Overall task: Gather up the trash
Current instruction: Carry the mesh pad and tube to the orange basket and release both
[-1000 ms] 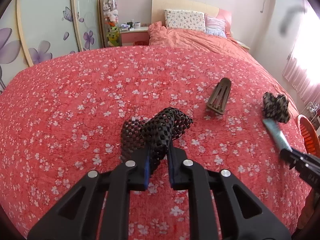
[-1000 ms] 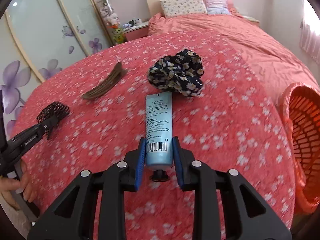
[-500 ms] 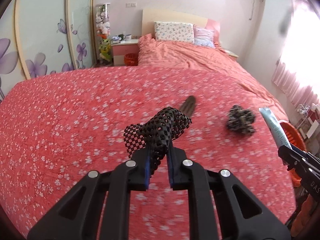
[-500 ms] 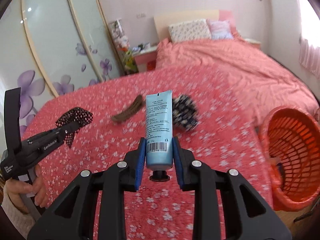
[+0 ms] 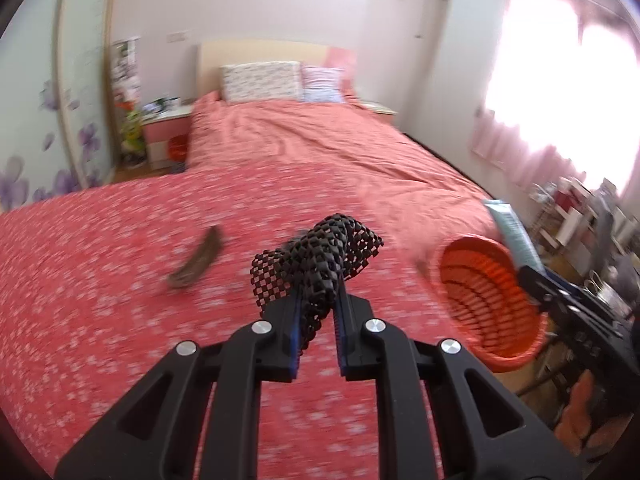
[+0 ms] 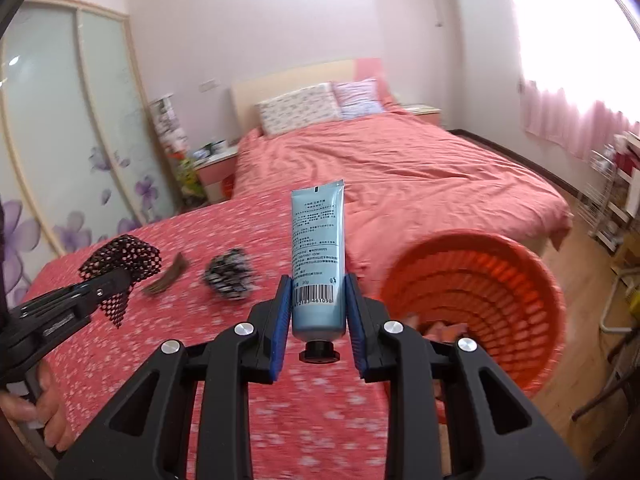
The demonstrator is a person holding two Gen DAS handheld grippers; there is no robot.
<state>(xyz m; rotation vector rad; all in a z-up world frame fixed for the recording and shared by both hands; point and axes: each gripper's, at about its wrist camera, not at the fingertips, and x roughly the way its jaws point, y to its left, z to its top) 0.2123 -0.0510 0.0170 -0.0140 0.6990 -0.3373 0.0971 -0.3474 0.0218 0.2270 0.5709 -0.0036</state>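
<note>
A pink-walled bedroom fills both views, with a red flowered bedspread (image 5: 120,280) across the lower half of each frame and a salmon bed (image 6: 400,168) with two pillows behind it at upper centre.

Four pieces of trash show. One blue tube (image 6: 318,256) stands upright at the centre of the right wrist view, cap down, clamped near its barcode end between the two blue pads of the right gripper (image 6: 318,304); its crimped end rises above the fingers. In the left wrist view the same tube (image 5: 514,236) appears at the right edge, above the basket. One piece of black mesh (image 5: 320,264) sits at the centre of the left wrist view, pinched in the left gripper (image 5: 318,312), its bulk bunched above and past the fingertips, with a flap hanging to the left. In the right wrist view the mesh (image 6: 122,264) shows at middle left, held above the bedspread.

One brown strip (image 5: 198,258) lies on the bedspread left of centre in the left wrist view. One dark flowered scrunchie (image 6: 230,274) lies on the bedspread just left of the tube in the right wrist view, near the strip (image 6: 168,278).

One orange basket (image 6: 540,280) stands at the lower right of the right wrist view, beside the bedspread's edge; something pale lies in its bottom, too blurred to name. In the left wrist view the basket (image 5: 516,354) is at middle right.
</note>
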